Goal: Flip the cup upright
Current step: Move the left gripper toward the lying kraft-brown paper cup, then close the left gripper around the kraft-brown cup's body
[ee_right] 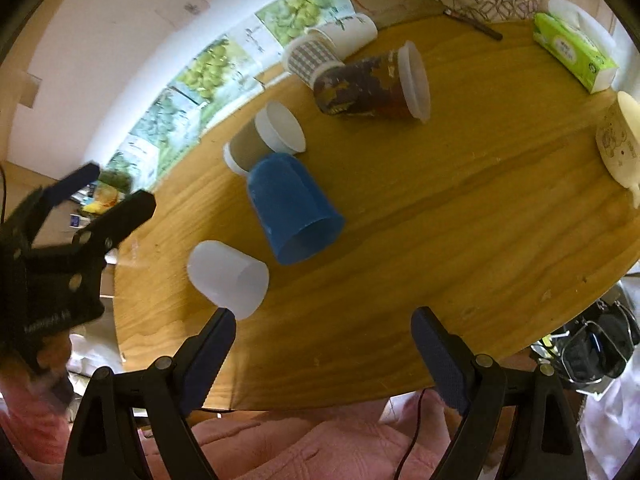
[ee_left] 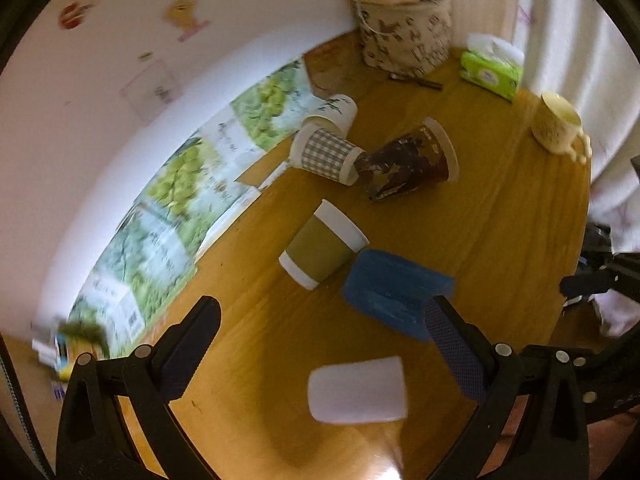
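Green tissue box [ee_right: 574,52] nr patterned basket [ee_left: 404,34]; pen [ee_left: 416,80] between; cream mug [ee_left: 558,122] at table edge [ee_right: 400,384].

cream mug [ee_right: 622,148] edge-cropped, wall posters [ee_left: 176,208] blurred

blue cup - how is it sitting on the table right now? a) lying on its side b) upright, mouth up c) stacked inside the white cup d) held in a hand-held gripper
a: the blue cup lies tipped on the table, its open mouth facing sideways, no hand-held gripper touching it.
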`<state>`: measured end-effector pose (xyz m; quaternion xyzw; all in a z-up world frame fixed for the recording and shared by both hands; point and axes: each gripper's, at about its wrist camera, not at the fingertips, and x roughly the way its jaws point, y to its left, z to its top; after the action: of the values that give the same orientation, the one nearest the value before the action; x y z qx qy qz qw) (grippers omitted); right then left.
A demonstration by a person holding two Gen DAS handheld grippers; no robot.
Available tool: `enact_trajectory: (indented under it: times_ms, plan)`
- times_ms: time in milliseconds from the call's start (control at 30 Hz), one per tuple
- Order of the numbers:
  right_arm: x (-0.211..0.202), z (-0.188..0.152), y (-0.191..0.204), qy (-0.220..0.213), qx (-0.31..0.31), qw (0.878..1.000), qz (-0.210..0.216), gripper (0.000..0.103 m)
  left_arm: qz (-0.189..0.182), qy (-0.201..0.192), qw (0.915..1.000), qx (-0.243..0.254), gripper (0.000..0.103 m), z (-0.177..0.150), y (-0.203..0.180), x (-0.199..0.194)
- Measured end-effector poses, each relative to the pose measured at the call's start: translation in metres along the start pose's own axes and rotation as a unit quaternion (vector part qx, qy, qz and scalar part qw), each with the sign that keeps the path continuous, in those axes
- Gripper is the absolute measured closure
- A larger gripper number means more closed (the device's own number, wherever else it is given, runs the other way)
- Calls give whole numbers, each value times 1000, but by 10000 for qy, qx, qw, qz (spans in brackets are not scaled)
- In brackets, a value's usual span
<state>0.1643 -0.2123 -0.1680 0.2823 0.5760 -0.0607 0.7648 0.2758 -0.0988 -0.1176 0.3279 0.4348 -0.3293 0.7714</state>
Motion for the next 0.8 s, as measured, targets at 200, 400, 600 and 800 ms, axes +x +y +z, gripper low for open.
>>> enact_trajectory:
  times_ms: [200,400,600,800]
  plan:
    - [12,6,2,138,123,9997,-173,13,-148,77,9972,731,1,18,6,32]
    - [24,13,12,195,-52,9993,-299,13,-298,220,9917,1231,1,31,9,63]
    - [34,15,26,276,-310,9987,-306,13,-566,470,9870,1432,1,38,11,94]
    - [43,15,36,399,-440,9975,-375,13,-814,687,9857,1306,1,42,14,121]
